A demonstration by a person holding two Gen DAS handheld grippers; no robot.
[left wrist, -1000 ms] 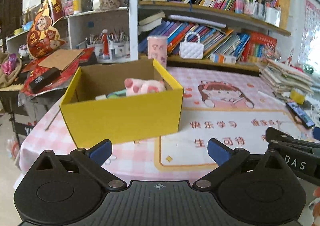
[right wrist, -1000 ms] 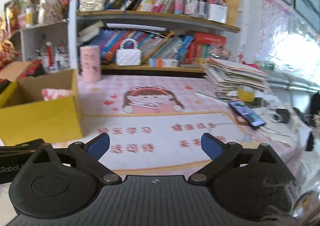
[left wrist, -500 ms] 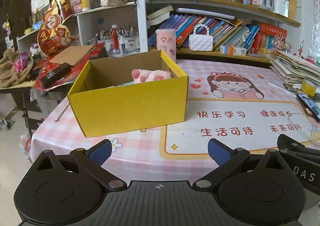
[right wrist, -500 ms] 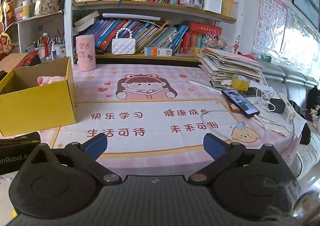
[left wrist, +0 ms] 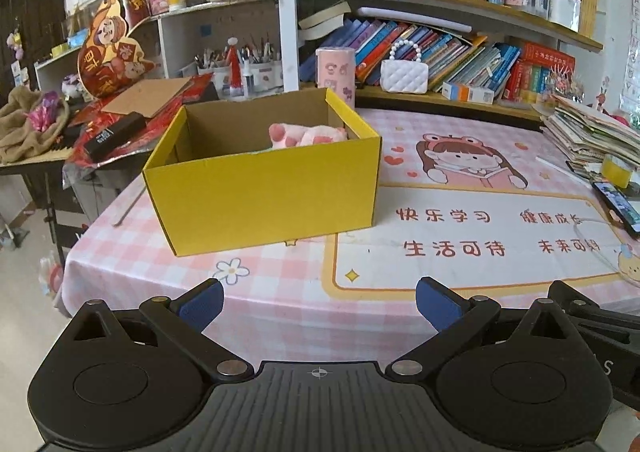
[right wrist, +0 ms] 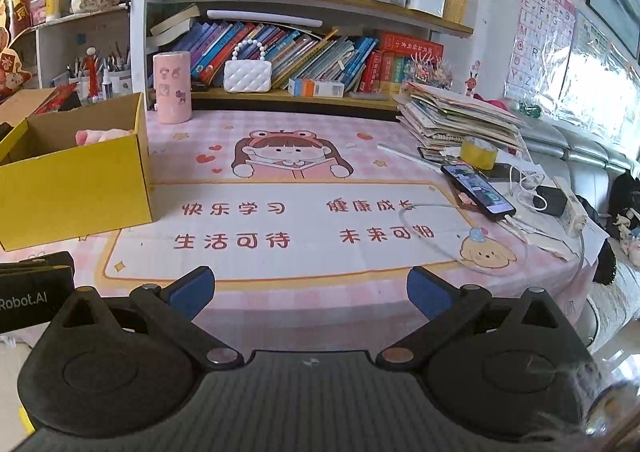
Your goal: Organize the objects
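Left wrist view: the left gripper (left wrist: 319, 304) sits at the bottom of the frame, its blue pads (left wrist: 202, 304) spread wide with nothing between them, held low over the near edge of the desk (left wrist: 280, 292). Above it, centre left of the frame, a yellow box (left wrist: 264, 188) stands open on the pink checked cloth. A pink plush (left wrist: 306, 135) lies inside, toward the box's back right corner, only its top showing over the front wall. Behind the box, at upper centre, a pink cup (left wrist: 335, 72) stands upright, with a white bag (left wrist: 404, 74) on the low shelf to its right. A phone (left wrist: 618, 206) lies at the right edge of the frame.

Right wrist view: the right gripper (right wrist: 311, 292) fills the bottom of the frame, its pads equally spread and empty, over the printed mat (right wrist: 288, 220). The box (right wrist: 76, 192) stands at the left edge, touching the mat's left border, plush (right wrist: 102, 135) visible inside. The phone (right wrist: 478, 191) lies face up at centre right with a white cable (right wrist: 432, 236) looping from it. A paper stack (right wrist: 456, 120) rises behind, and yellow tape (right wrist: 479, 151) sits just before the stack.
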